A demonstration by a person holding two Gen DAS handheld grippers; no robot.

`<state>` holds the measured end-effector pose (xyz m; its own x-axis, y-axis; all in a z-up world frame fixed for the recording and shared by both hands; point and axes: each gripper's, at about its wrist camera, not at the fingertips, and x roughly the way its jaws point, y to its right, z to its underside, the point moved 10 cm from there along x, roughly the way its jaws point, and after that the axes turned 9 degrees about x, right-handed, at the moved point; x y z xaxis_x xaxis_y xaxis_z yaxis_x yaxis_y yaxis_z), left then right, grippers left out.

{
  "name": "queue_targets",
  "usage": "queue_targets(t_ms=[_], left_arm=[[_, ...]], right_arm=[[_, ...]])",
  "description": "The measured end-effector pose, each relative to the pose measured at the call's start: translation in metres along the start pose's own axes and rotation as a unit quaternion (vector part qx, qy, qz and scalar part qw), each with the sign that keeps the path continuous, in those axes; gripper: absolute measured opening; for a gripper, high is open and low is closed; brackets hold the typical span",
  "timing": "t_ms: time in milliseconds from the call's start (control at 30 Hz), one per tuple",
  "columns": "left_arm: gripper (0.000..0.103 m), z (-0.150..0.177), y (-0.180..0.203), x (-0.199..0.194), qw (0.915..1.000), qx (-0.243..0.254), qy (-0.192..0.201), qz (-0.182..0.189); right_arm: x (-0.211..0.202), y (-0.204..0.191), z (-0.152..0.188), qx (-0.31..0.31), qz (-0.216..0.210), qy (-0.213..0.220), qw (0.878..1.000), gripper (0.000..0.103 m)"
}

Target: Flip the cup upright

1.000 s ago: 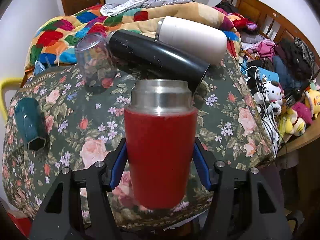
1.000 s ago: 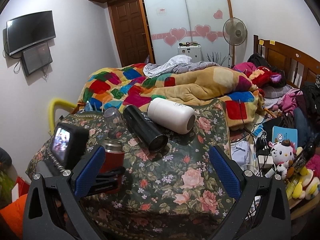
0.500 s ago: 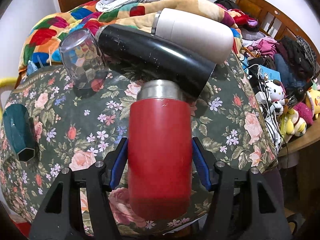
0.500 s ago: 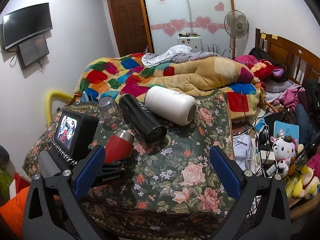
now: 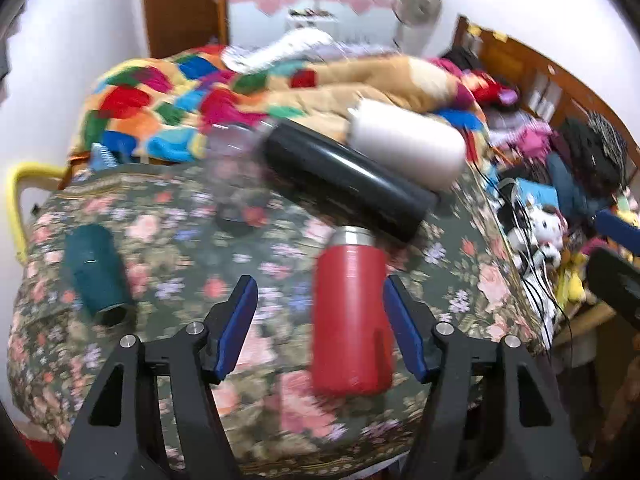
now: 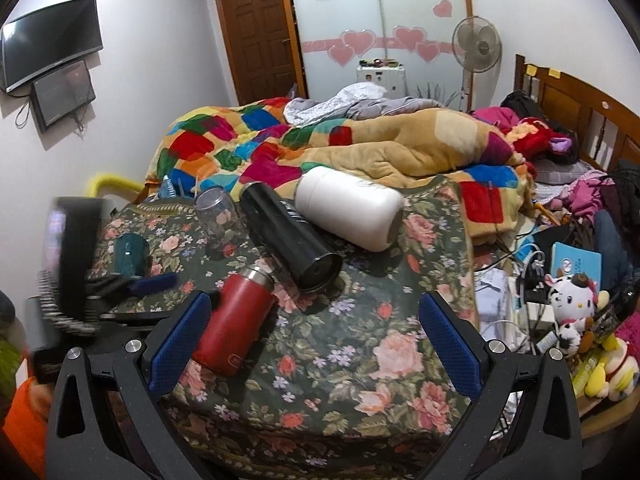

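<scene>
Since the previous frame, my left tongs [image 5: 320, 326] are parting and releasing the red cup [image 5: 350, 316], now lying on the floral bench [image 5: 168, 240] between the spread fingers, steel mouth toward the black flask [image 5: 344, 184]. From the right wrist, I am seeing my right tongs [image 6: 316, 344] standing wide apart, gripping nothing, the red cup [image 6: 236, 320] lying tilted beside their left finger.

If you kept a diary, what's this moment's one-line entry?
left gripper: open | red cup: lying on floral cloth, not gripped | right gripper: open, empty
</scene>
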<state>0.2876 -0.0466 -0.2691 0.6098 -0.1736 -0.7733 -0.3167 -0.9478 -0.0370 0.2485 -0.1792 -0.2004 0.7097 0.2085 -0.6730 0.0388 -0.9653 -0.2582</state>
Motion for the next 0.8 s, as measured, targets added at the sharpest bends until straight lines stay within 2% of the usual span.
queue_targets(t_ms=[133, 200, 367, 467, 633, 800], left_arm=[[0.070, 0.010, -0.034, -0.029, 0.9982, -0.010, 0.026, -0.053], [0.070, 0.018, -0.046, -0.036, 0.9973, -0.018, 0.028, -0.066], [0.070, 0.046, -0.070, -0.041, 0.9959, -0.042, 0.017, -0.079], [0.070, 0.061, -0.076, -0.045, 0.9949, -0.053, 0.015, -0.084], [0.070, 0.071, -0.075, -0.045, 0.9948, -0.064, 0.015, -0.078], [0.070, 0.070, -0.077, -0.045, 0.9942, -0.075, 0.021, -0.074]], right_arm=[[0.031, -0.021, 0.010, -0.005, -0.025, -0.044, 0.999, 0.103], [0.051, -0.032, 0.019, -0.005, -0.035, -0.072, 0.997, 0.101], [0.094, -0.051, 0.042, 0.009, -0.051, -0.151, 0.987, 0.081], [0.114, -0.059, 0.055, 0.027, -0.060, -0.193, 0.979, 0.075], [0.135, -0.063, 0.064, 0.036, -0.051, -0.227, 0.972, 0.073], [0.152, -0.065, 0.068, 0.052, -0.062, -0.264, 0.961, 0.069]])
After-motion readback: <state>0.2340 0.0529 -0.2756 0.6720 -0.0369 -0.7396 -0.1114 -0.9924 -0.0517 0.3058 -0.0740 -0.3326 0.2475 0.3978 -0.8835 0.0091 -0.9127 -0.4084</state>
